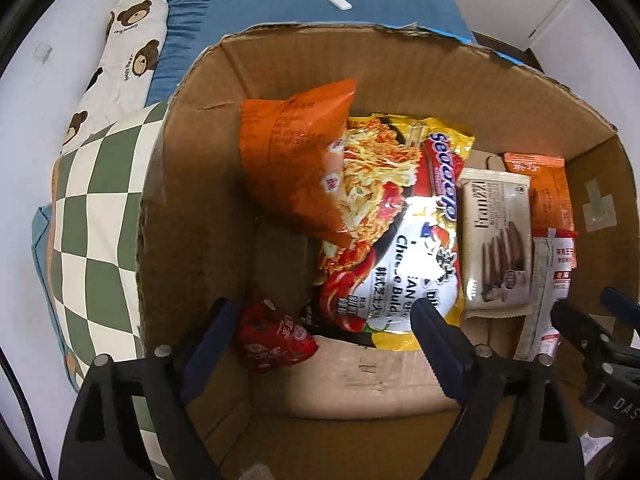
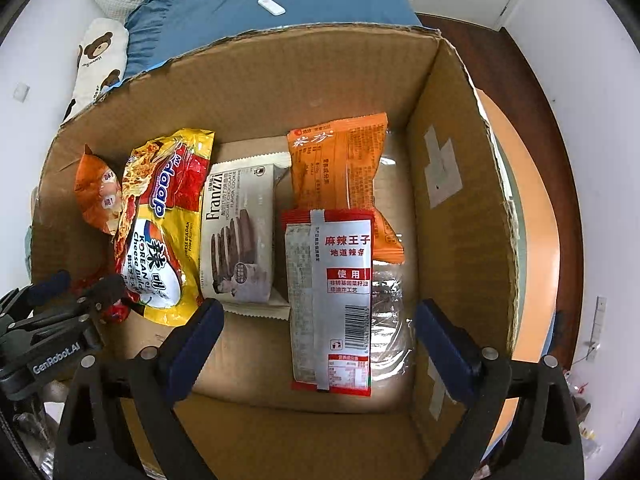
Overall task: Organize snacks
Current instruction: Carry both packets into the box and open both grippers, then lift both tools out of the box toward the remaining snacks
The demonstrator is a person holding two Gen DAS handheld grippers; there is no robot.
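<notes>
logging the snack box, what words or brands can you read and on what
"Franzzi", "YOGURT CHOCOLATE FLAVOR COOKIE": beige cookie pack
"KOREAN", "Cheese Buldak": yellow noodle bag
"麻辣王子", "地道辣条", "使用": red-and-white packet
"GenRobot.AI": left gripper
"Bear": bear-print pillow
Orange pack print and the barcode digits: too small.

We see a matt, rough-edged corrugated cardboard box [image 2: 256,92] holding glossy plastic wrappers: the yellow noodle packet [image 1: 400,216] glares, the orange bag [image 1: 292,152] is crinkled. Beyond the box lies smooth blue cloth bedding [image 1: 288,4]; left of it, a checked fabric cushion [image 1: 96,216].
</notes>
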